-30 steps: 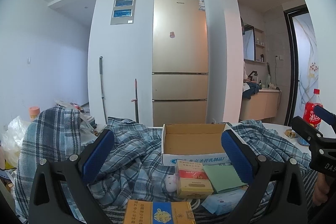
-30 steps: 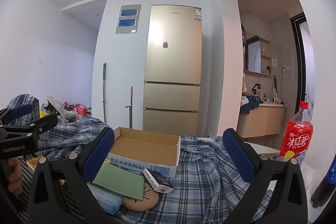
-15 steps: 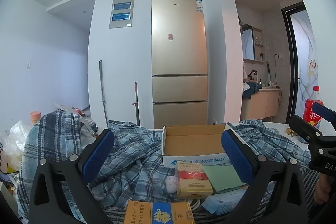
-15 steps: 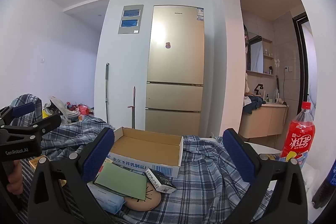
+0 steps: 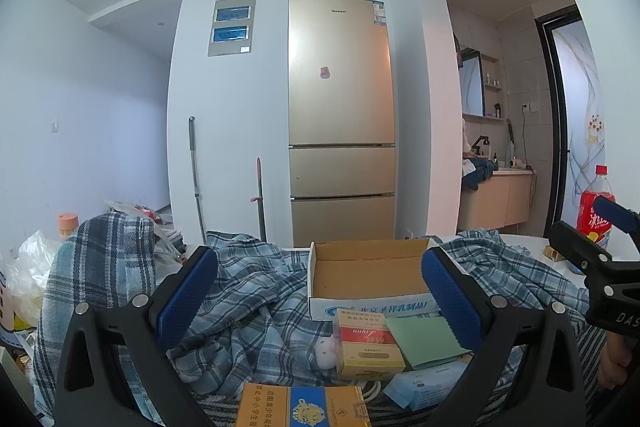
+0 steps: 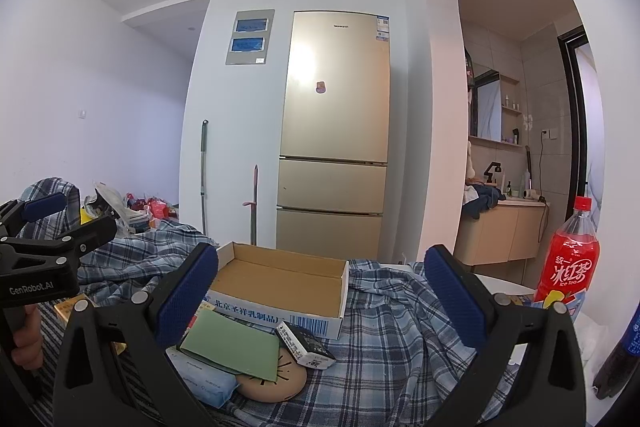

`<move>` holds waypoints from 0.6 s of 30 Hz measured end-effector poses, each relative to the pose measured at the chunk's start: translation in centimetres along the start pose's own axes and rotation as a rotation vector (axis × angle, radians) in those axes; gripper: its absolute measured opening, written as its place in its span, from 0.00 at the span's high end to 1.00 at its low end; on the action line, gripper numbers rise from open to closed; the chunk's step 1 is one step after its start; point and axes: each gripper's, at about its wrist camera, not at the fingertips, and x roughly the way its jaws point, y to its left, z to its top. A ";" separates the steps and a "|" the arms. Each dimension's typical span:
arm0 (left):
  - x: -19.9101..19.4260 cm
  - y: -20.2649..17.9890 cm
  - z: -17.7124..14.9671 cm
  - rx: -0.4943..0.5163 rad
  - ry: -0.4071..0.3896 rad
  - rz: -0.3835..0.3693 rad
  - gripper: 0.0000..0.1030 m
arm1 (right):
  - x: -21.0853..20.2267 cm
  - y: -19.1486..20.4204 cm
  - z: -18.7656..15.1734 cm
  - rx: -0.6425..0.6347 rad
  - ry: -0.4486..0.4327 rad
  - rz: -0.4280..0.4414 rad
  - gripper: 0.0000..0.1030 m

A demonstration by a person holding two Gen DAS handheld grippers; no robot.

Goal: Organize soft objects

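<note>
A crumpled blue plaid cloth (image 5: pixel 248 291) covers the table; it also shows in the right wrist view (image 6: pixel 384 331). An open cardboard box (image 5: pixel 368 275) sits on it, also in the right wrist view (image 6: pixel 280 279). My left gripper (image 5: pixel 318 295) is open and empty, held above the cloth in front of the box. My right gripper (image 6: pixel 320 291) is open and empty, to the right of the left one. A small white plush toy (image 5: pixel 325 349) lies by a red-and-yellow carton (image 5: pixel 366 343). A blue tissue pack (image 6: pixel 204 379) lies under a green card (image 6: pixel 232 345).
A red iced-tea bottle (image 6: pixel 568 259) stands at the right table edge. A yellow-and-blue carton (image 5: pixel 300 407), a small black-and-white box (image 6: pixel 306 345) and a tan round disc (image 6: pixel 276 383) lie near the box. A gold fridge (image 5: pixel 340 115) stands behind. Bags and clutter (image 5: pixel 24 279) sit at left.
Both grippers have tilted or risen slightly, so the scene sits a little lower in view. Nothing was grasped or moved.
</note>
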 end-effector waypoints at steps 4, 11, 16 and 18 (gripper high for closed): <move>-0.7 0.0 0.0 -0.005 -0.031 -0.003 0.00 | -0.1 0.0 0.0 0.000 -0.006 0.001 0.00; -0.8 0.0 0.1 -0.015 -0.039 0.000 0.00 | -0.2 0.1 0.0 -0.001 -0.004 0.000 0.00; -0.7 0.1 0.1 -0.014 -0.030 -0.001 0.00 | -0.2 0.1 0.0 -0.001 -0.006 0.002 0.00; -0.7 0.0 0.0 -0.012 -0.029 0.000 0.00 | -0.2 0.1 0.0 -0.002 -0.005 0.002 0.00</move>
